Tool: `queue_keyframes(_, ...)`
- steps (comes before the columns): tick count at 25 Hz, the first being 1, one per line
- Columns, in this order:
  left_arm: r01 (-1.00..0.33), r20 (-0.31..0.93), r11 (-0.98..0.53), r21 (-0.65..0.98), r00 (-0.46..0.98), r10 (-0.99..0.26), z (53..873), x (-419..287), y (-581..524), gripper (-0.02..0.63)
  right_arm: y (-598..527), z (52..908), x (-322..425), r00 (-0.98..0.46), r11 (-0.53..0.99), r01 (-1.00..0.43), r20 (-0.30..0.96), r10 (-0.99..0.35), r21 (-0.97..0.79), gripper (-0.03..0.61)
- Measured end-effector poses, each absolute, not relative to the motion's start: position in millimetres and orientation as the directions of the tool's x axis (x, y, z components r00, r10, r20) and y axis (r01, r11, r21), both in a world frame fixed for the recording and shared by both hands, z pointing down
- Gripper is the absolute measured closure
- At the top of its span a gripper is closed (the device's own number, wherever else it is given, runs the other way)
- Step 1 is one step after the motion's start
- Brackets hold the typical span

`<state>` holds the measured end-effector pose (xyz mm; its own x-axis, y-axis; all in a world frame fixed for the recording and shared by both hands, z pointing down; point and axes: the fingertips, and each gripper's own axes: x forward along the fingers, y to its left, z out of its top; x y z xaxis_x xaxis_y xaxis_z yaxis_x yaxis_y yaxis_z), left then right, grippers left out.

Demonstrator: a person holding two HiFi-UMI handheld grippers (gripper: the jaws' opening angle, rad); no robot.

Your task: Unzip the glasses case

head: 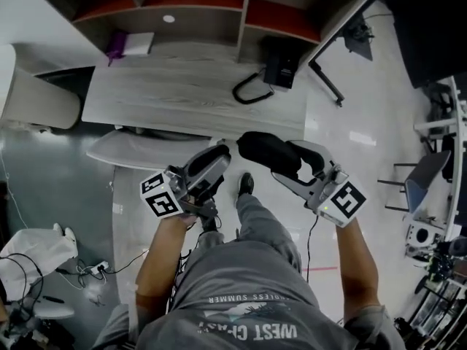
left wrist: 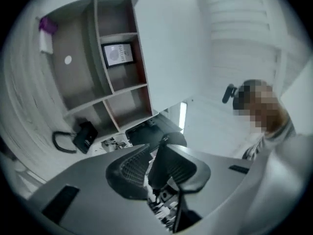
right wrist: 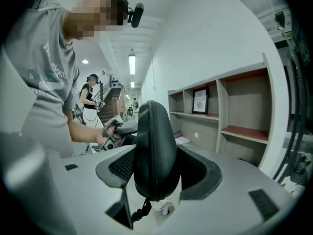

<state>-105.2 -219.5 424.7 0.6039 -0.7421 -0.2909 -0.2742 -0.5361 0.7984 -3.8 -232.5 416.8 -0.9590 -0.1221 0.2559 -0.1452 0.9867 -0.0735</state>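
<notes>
Right gripper [head: 295,162] [right wrist: 154,166]: fingers clamped on both flat sides of the black case [head: 263,150] [right wrist: 154,146]. The case stands on edge, zip seam facing the camera, with a cord hanging below. Left gripper [head: 219,157] [left wrist: 154,168]: fingers closed together, nothing between them, tips near the case's free end but apart from it. The case is held in the air over a pale floor [head: 343,122], short of the grey wood worktop [head: 182,93]. A black phone [head: 279,68] sits on the worktop and a shelf unit [head: 219,13] stands behind it.

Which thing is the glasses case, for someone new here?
In front of the grey desk, find the right tool. The glasses case is the black oval pouch clamped there, zipped round its edge, unlike the corded phone on the desk.
</notes>
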Motion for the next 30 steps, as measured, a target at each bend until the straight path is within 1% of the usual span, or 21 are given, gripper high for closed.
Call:
queue_keyframes(3, -0.06, -0.458, -0.58, 0.813, 0.548, -0.7, 403, -103, -204, 0.511, -209, 396, -6, -0.964, 0.99, -0.121, 0.246, -0.1, -0.071, 0.313)
queue_keyframes(7, 0.133, -0.607, -0.632, 0.764, 0.481, -0.632, 375, -101, -179, 0.508, -179, 380, -10, -0.966, 0.992, -0.101, 0.244, -0.081, -0.072, 0.313)
queue_keyframes(10, 0.236, -0.68, -0.655, 0.718, 0.438, -0.588, 361, -102, -160, 0.509, -158, 372, -13, -0.967, 0.994, -0.094, 0.242, -0.076, -0.061, 0.313)
queue_keyframes(13, 0.31, -0.711, -0.646, 0.698, 0.41, -0.572, 348, -101, -144, 0.512, -142, 365, -13, -0.966, 0.993, -0.102, 0.242, -0.087, -0.054, 0.313)
queue_keyframes(15, 0.333, -0.714, -0.636, 0.696, 0.411, -0.567, 342, -100, -136, 0.553, -134, 362, -12, -0.966, 0.993, -0.106, 0.241, -0.091, -0.046, 0.313)
queue_keyframes(20, 0.33, -0.71, -0.639, 0.695, 0.461, -0.533, 334, -101, -117, 0.612, -117, 356, -8, -0.963, 0.994, -0.111, 0.248, -0.106, -0.005, 0.313)
queue_keyframes(23, 0.298, -0.707, -0.668, 0.681, 0.506, -0.495, 327, -102, -106, 0.614, -107, 350, -9, -0.963, 0.994, -0.107, 0.248, -0.105, 0.008, 0.314)
queue_keyframes(27, 0.34, -0.729, -0.675, 0.655, 0.519, -0.447, 313, -102, -95, 0.614, -98, 346, -12, -0.962, 0.994, -0.095, 0.252, -0.105, 0.053, 0.319)
queue_keyframes(30, 0.343, -0.727, -0.678, 0.65, 0.539, -0.425, 306, -102, -91, 0.614, -96, 348, -15, -0.952, 0.991, -0.098, 0.28, -0.121, 0.095, 0.324)
